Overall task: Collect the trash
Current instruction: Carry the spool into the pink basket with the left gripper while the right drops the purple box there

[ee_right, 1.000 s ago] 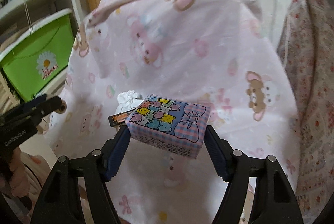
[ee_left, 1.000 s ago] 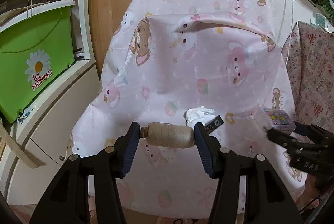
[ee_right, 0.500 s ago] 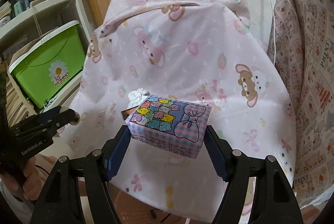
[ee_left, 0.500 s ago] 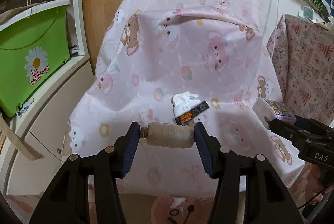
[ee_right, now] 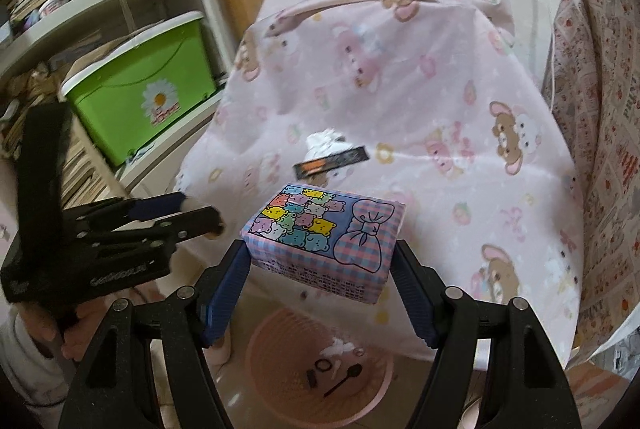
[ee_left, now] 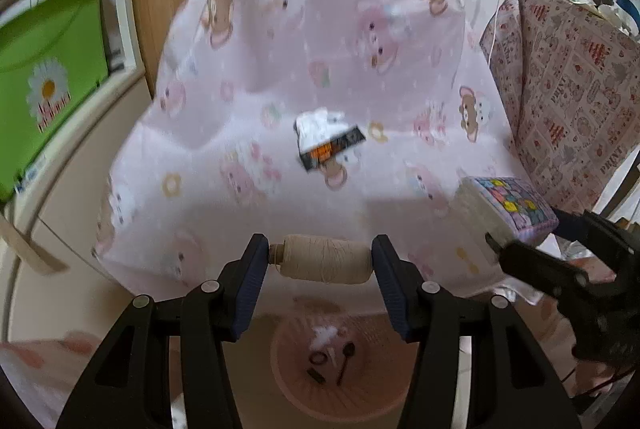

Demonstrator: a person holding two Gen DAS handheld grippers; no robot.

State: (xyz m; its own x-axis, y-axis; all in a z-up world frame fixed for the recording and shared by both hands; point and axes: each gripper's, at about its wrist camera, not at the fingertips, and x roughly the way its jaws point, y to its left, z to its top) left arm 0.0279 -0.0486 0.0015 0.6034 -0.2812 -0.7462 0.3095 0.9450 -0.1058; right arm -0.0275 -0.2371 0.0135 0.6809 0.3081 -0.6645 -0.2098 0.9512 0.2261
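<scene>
Jaws of the left gripper clamped on a spool of beige thread, pink basket on the floor below, crumpled tissue and dark wrapper on the pink cloth-covered bench, jaws of the right gripper wide around a tissue pack.

soft even light, motion blur, fisheye-warped dark corners.
</scene>
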